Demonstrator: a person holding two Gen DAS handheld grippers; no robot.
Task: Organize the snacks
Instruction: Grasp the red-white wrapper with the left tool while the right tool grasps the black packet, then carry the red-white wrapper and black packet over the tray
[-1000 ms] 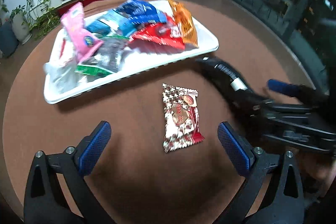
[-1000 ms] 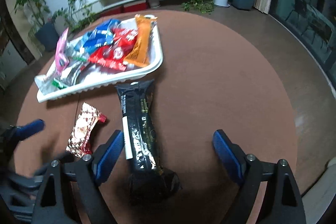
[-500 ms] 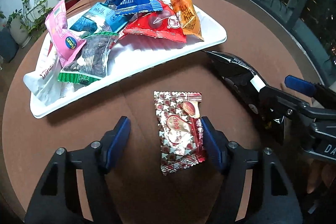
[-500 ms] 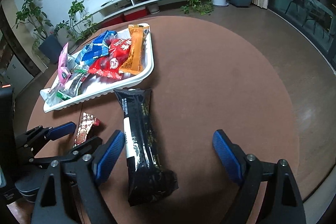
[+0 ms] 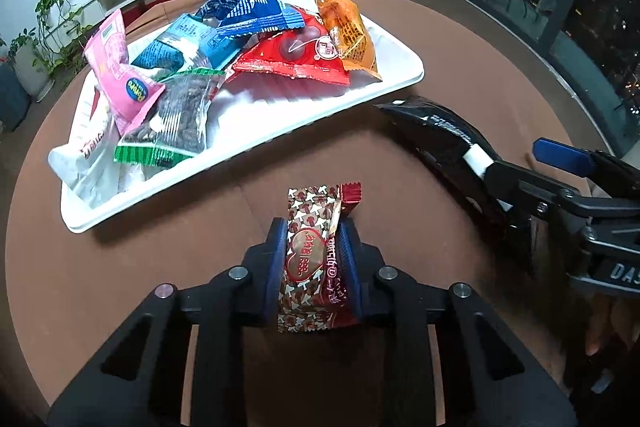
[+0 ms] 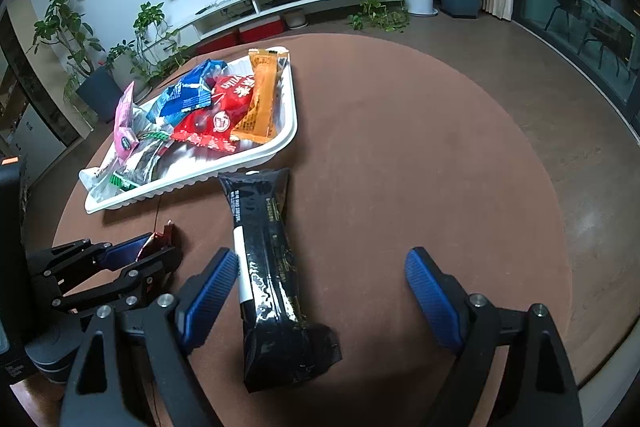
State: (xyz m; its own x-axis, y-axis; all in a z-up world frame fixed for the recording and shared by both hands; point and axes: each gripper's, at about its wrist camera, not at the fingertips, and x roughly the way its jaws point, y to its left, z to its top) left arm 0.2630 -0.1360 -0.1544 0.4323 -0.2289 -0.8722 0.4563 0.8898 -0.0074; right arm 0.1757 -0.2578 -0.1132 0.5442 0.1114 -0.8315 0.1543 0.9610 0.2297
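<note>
Two tool pads pinch red snack packet.

A: What carries it all?
B: A round brown table

A: And lying on it?
B: A white tray heaped with snack packets sits toward the far left. Just beside the tray's near edge a long black packet lies flat, one end almost touching the rim, the other end pointing toward the table's near edge
</note>
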